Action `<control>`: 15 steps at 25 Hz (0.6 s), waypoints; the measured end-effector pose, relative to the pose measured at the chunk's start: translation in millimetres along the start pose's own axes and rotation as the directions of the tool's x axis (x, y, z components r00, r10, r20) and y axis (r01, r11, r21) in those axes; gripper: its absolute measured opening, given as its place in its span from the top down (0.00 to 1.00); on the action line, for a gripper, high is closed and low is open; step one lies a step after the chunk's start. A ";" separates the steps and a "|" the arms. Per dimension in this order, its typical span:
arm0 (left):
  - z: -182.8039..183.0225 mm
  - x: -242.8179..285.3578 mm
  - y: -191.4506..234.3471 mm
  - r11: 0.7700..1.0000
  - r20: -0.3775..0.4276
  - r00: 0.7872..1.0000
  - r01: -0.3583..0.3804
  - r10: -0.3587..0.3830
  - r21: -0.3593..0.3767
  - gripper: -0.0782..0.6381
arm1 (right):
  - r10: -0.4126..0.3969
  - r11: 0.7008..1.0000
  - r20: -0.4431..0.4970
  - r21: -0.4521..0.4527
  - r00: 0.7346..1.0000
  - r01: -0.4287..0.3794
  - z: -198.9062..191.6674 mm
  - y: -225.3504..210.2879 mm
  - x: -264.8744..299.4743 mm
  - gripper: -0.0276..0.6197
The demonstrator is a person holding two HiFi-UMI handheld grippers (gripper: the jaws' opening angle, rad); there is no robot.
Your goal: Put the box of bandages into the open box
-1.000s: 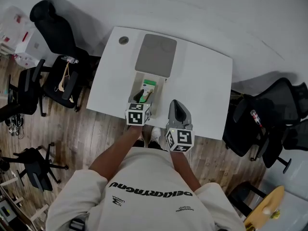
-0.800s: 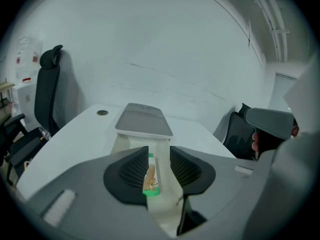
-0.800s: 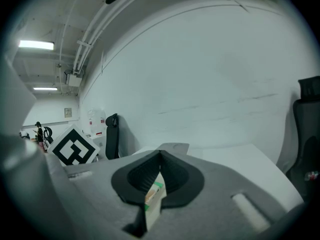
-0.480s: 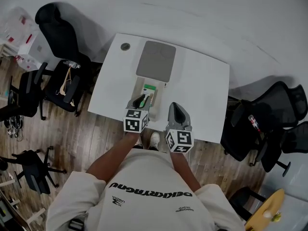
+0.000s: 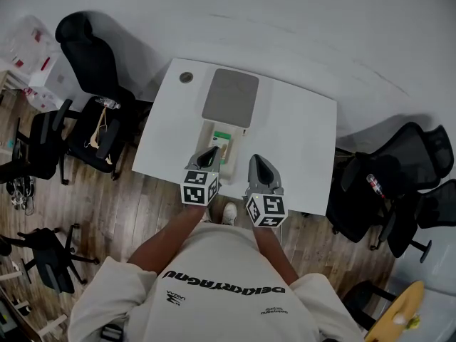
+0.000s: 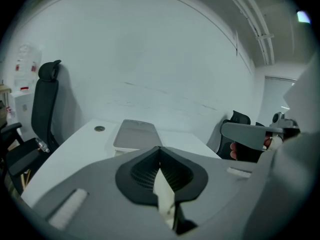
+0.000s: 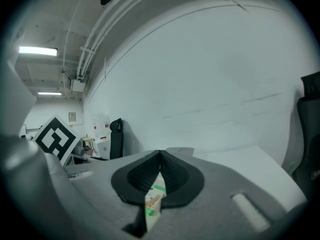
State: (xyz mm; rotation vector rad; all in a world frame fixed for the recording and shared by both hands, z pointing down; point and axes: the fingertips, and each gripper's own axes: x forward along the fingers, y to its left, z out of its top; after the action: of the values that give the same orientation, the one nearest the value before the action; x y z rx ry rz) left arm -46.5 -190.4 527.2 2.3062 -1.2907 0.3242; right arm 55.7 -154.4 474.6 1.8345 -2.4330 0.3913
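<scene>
On the white table (image 5: pixel 299 141) stands the open box (image 5: pixel 210 132), its grey lid (image 5: pixel 230 97) folded back on the far side. The white-and-green box of bandages (image 5: pixel 222 138) lies inside it. My left gripper (image 5: pixel 209 153) hovers at the near end of the open box, its jaws shut with nothing between them. My right gripper (image 5: pixel 257 160) hangs to the right of the box, also shut and holding nothing. In the left gripper view the gripper (image 6: pixel 160 148) points over the lid (image 6: pixel 134 134). In the right gripper view the bandage box (image 7: pixel 154 204) shows below the gripper (image 7: pixel 160 153).
A round cable hole (image 5: pixel 186 78) sits at the table's far left corner. Black office chairs stand to the left (image 5: pixel 92 63) and right (image 5: pixel 399 169) of the table. White storage bins (image 5: pixel 32 55) are at the far left on the wooden floor (image 5: pixel 135 205).
My left gripper has drawn back from over the open box toward the table's near edge and its jaws have closed. The bandage box stays in the open box. The right gripper barely moved.
</scene>
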 end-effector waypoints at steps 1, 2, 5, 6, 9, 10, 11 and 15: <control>2.0 -2.0 -0.6 1.000 0.005 1.000 0.001 -0.001 0.001 0.89 | -0.001 1.000 0.002 -0.001 1.000 0.001 0.8 -0.1 -0.1 0.96; 3.9 -3.9 -1.5 1.000 0.011 1.000 0.001 -0.001 0.001 0.89 | -0.002 1.000 0.006 -0.002 1.000 0.002 1.7 -0.6 -0.4 0.96; 9.7 -7.0 -5.1 1.000 0.033 0.999 0.006 -0.006 0.004 0.89 | 0.000 1.000 0.026 0.003 1.000 -0.001 5.5 -3.4 -0.1 0.96; 11.7 -7.5 -6.5 1.000 0.040 0.999 0.010 -0.010 0.010 0.89 | 0.001 1.000 0.029 0.005 1.000 -0.001 6.7 -3.9 0.3 0.96; 14.3 -10.2 -11.5 0.999 0.046 0.999 0.024 -0.026 0.046 0.89 | 0.004 1.000 0.031 0.005 1.000 -0.004 9.3 -2.3 0.5 0.96; 14.7 -11.3 -13.0 0.998 0.047 0.998 0.027 -0.030 0.058 0.89 | 0.006 1.000 0.031 0.004 1.000 -0.006 9.7 -1.5 1.0 0.96; 15.3 -11.8 -14.1 0.997 0.050 0.998 0.030 -0.033 0.065 0.89 | 0.008 1.000 0.030 0.002 1.000 -0.008 10.1 -1.1 2.0 0.96; 15.8 -13.6 -20.2 0.995 0.065 0.997 0.042 -0.048 0.092 0.89 | 0.005 1.000 0.027 0.002 1.000 -0.005 10.6 -3.2 2.8 0.96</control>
State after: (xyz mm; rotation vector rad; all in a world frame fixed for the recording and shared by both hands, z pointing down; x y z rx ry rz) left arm -37.0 -179.6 502.1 2.4377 -1.2774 0.2983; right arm 59.0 -160.4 465.5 1.8467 -2.4557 0.3723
